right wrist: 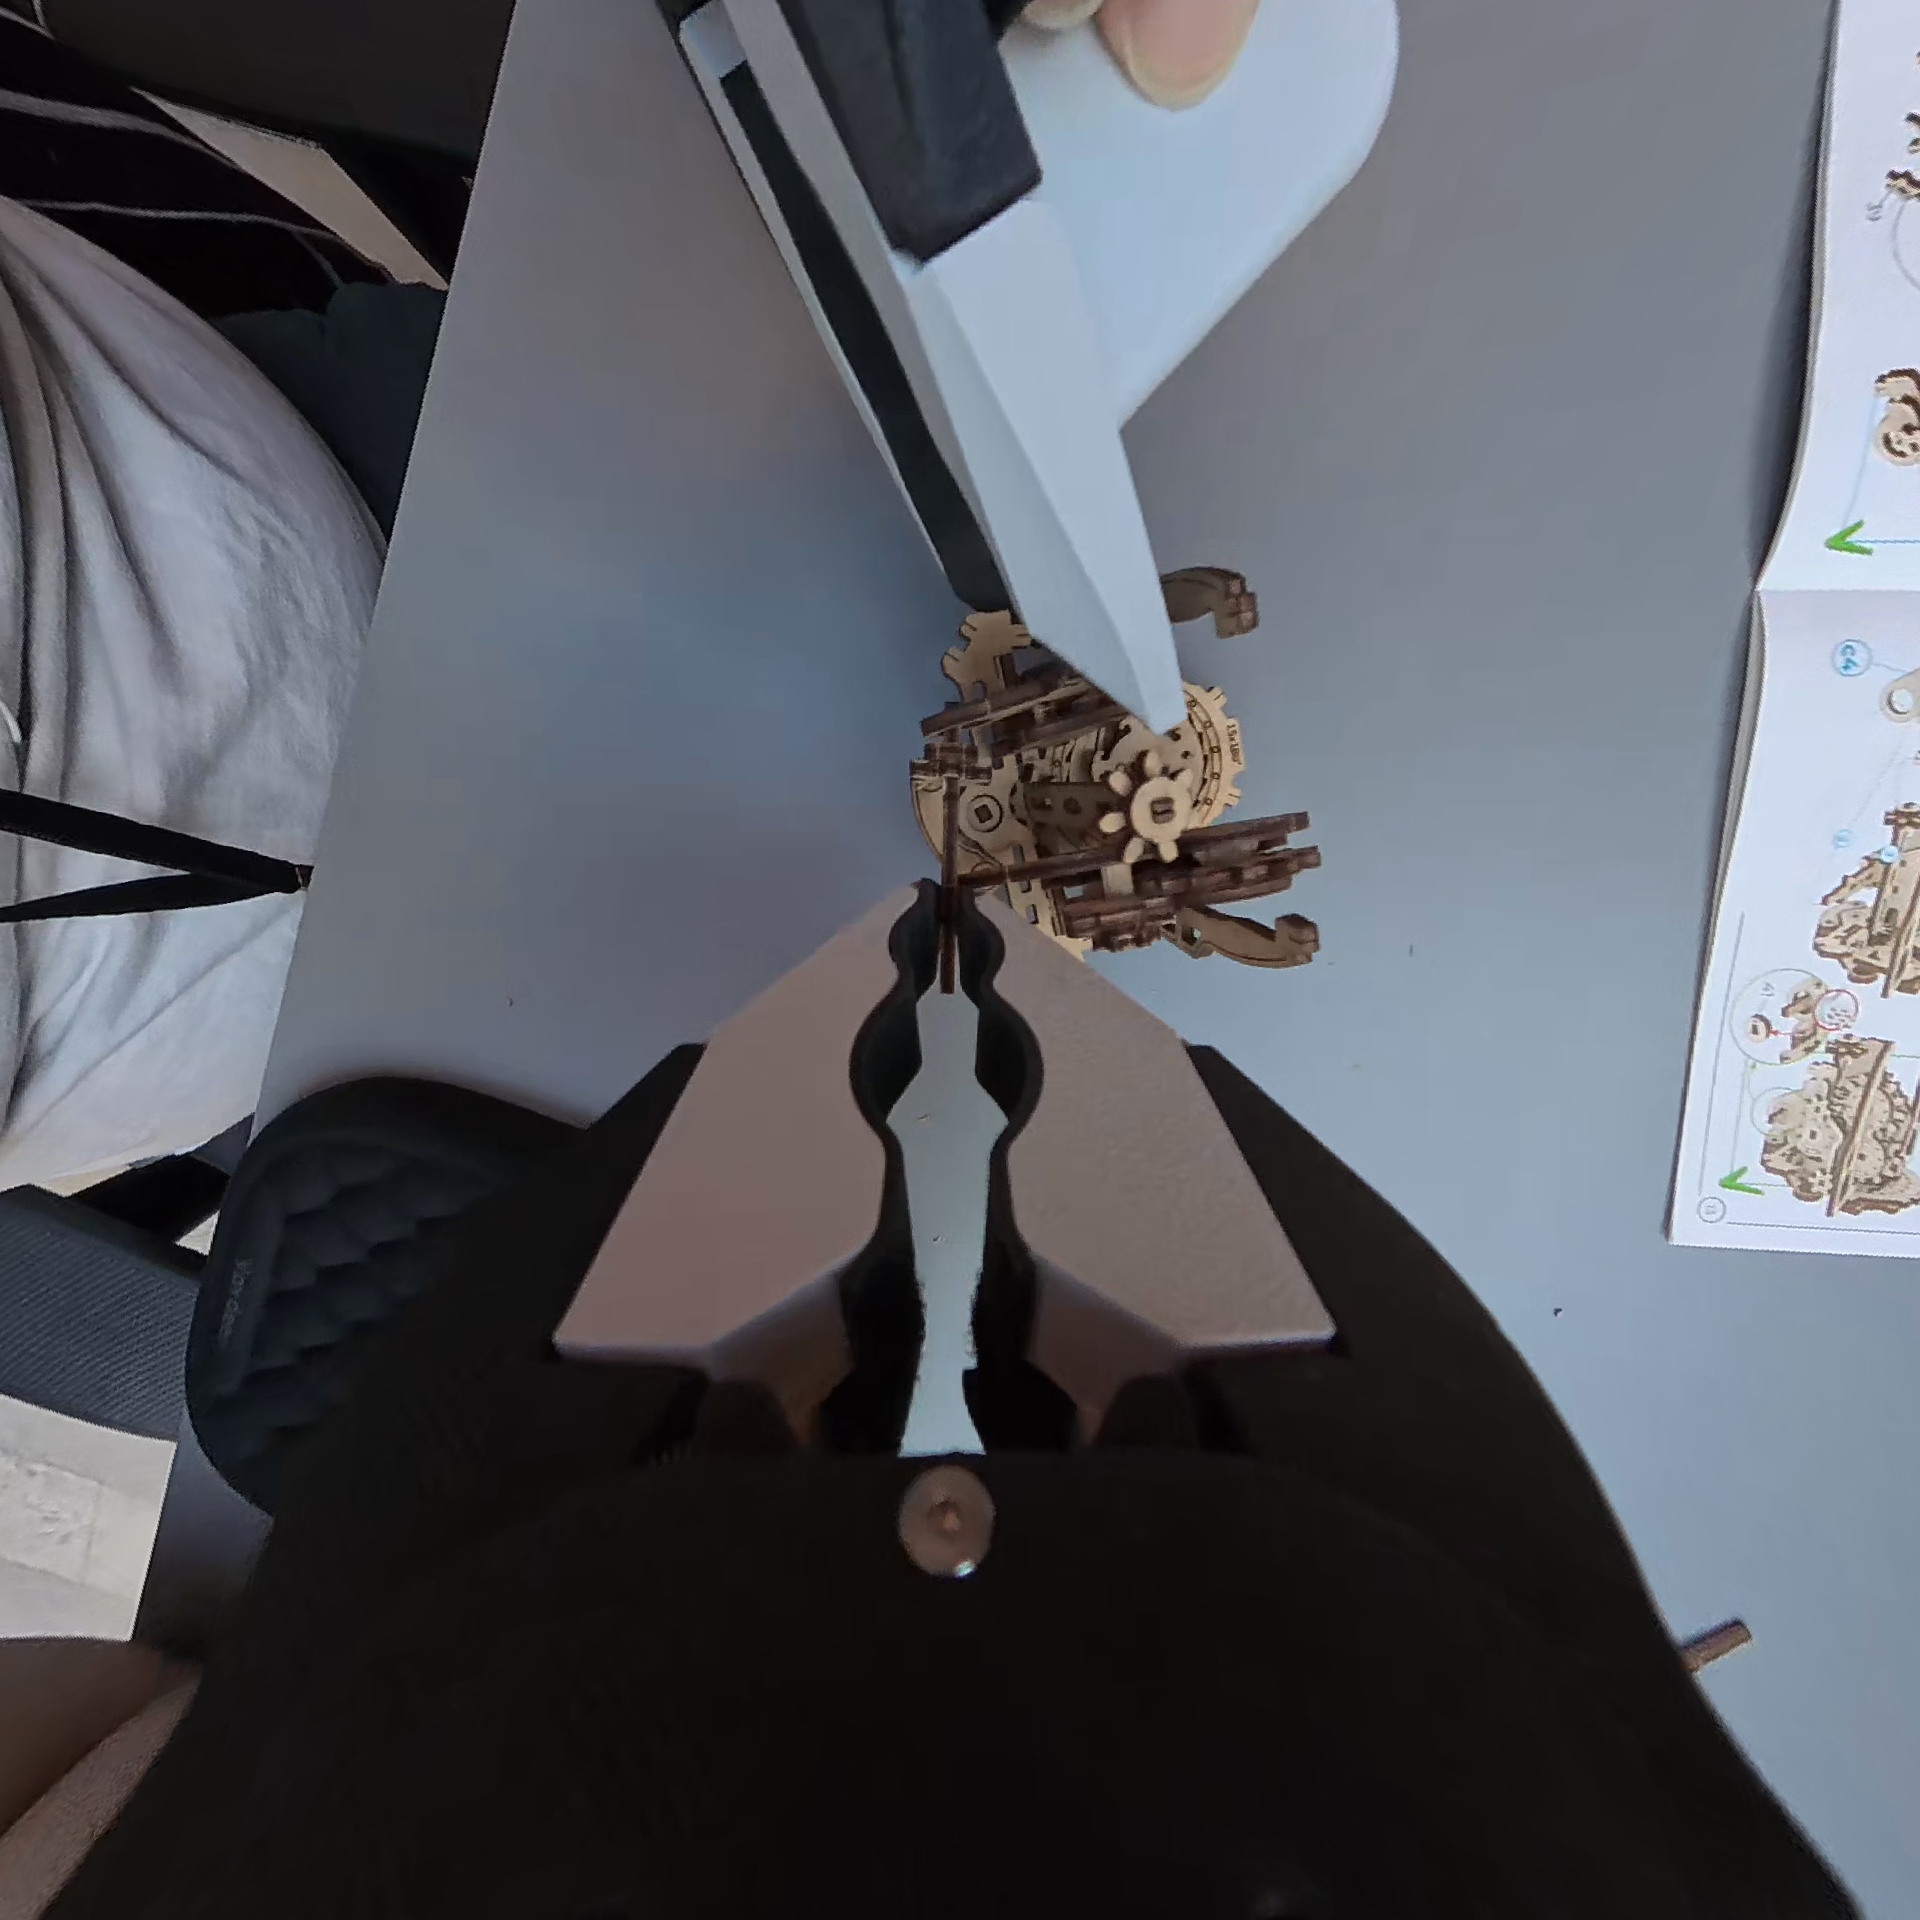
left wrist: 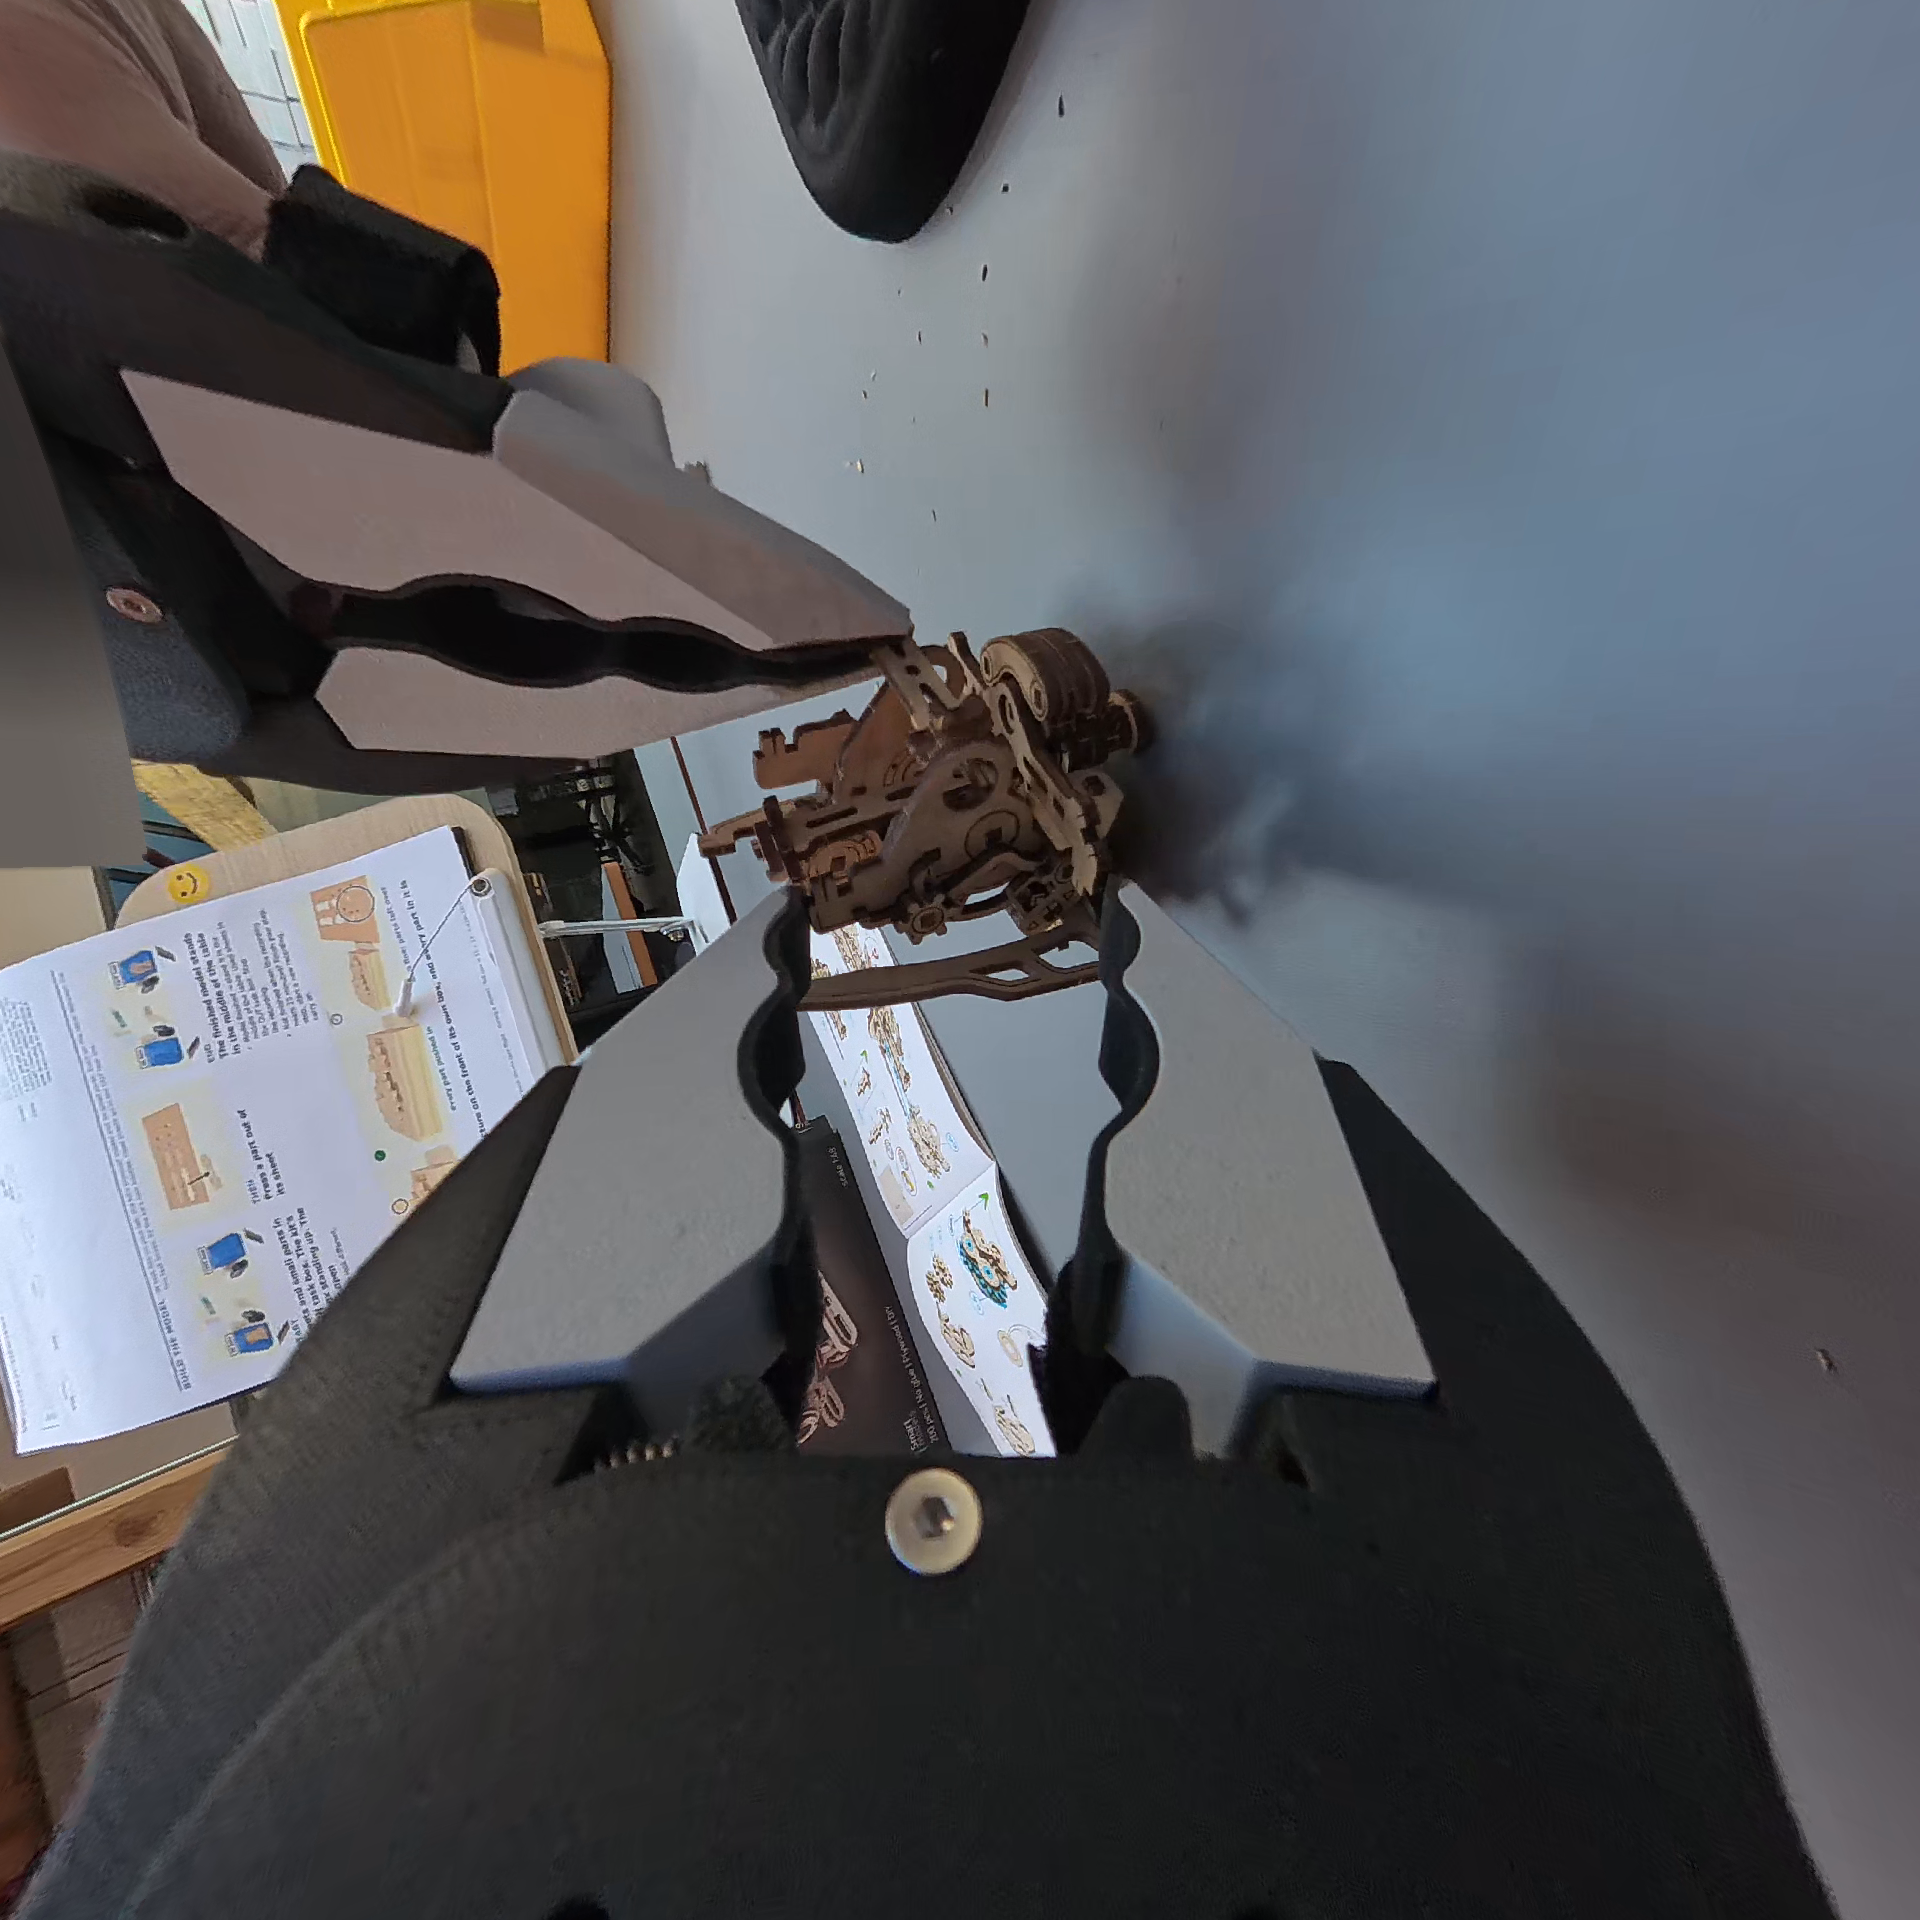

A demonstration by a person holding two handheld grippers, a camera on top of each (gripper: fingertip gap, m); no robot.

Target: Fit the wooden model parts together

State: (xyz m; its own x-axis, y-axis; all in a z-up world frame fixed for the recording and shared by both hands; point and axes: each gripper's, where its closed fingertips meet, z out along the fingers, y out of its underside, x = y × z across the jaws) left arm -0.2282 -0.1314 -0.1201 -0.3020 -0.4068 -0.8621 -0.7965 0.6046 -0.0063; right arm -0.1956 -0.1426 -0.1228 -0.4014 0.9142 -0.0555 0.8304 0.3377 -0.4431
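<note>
The wooden model (left wrist: 935,810), a small part-built assembly of gears and plates, is held just over the grey table (left wrist: 1455,520). My left gripper (left wrist: 951,909) is shut on its lower part, one fingertip on each side. In the right wrist view the model (right wrist: 1101,821) lies ahead, with the left gripper's finger (right wrist: 1091,520) coming down on it from above. My right gripper (right wrist: 948,925) is shut on a thin flat wooden part (right wrist: 948,940), seen edge-on, whose far end meets the model's left side. In the left wrist view the right gripper (left wrist: 894,649) comes in from the left, onto the model's top.
An open instruction booklet (right wrist: 1818,935) lies on the table to the right. A printed sheet (left wrist: 239,1122) stands on a wooden holder. A black pad (left wrist: 883,104) and a yellow bin (left wrist: 468,177) are at the far end. A small loose wooden piece (right wrist: 1714,1642) lies near me.
</note>
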